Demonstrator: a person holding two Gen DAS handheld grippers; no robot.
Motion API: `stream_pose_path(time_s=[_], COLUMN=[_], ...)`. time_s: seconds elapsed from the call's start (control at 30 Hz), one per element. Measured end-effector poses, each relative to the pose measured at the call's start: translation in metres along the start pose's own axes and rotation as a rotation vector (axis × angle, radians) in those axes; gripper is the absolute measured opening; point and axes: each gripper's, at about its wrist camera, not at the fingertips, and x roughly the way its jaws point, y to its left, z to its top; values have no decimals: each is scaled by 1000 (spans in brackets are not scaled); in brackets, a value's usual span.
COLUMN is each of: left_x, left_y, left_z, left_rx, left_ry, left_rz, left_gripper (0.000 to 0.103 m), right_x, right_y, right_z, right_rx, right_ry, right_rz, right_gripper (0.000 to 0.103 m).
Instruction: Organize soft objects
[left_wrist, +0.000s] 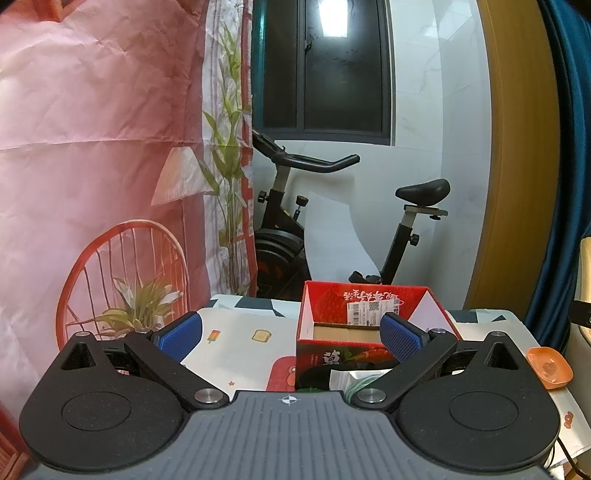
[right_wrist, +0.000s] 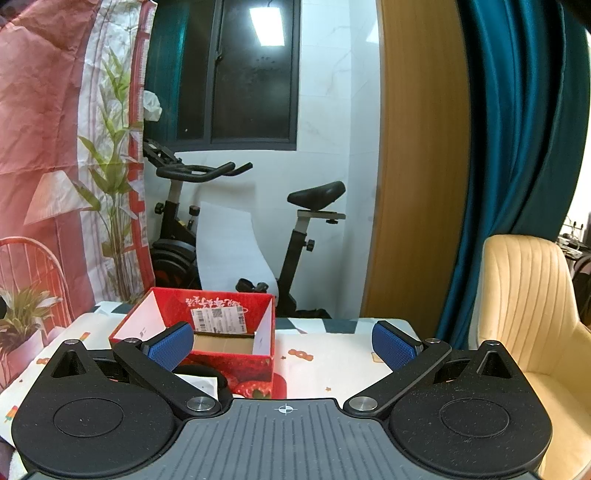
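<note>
The red strawberry-printed carton (left_wrist: 369, 325) stands open on the surface (left_wrist: 236, 332), which is covered by a cloth printed with toast and ice lollies. White Chinese script runs across its inner back wall, too distorted to read, above a white shipping label (right_wrist: 218, 319) bearing a barcode and a QR code. Only bare cardboard floor shows inside. Dark and white soft items (right_wrist: 199, 380) lie just before the carton, mostly hidden. The left tool (left_wrist: 290, 334) and right tool (right_wrist: 282, 345) both hover spread wide, pinching nothing. Only the left view shows an orange dish (left_wrist: 549, 367); only the right shows a cream chair (right_wrist: 532, 302).
</note>
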Motion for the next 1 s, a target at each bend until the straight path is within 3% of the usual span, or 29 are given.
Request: stream_pose_path(time_s=[1.0], left_x=[0], left_y=[0], left_z=[-2], left_rx=[-1], left_ry=[-1], left_rz=[2], left_gripper=[103], right_x=[-2], right_y=[2], right_z=[-1], right_rx=[3], right_ry=[-4], right_rz=[3], right_gripper=[103])
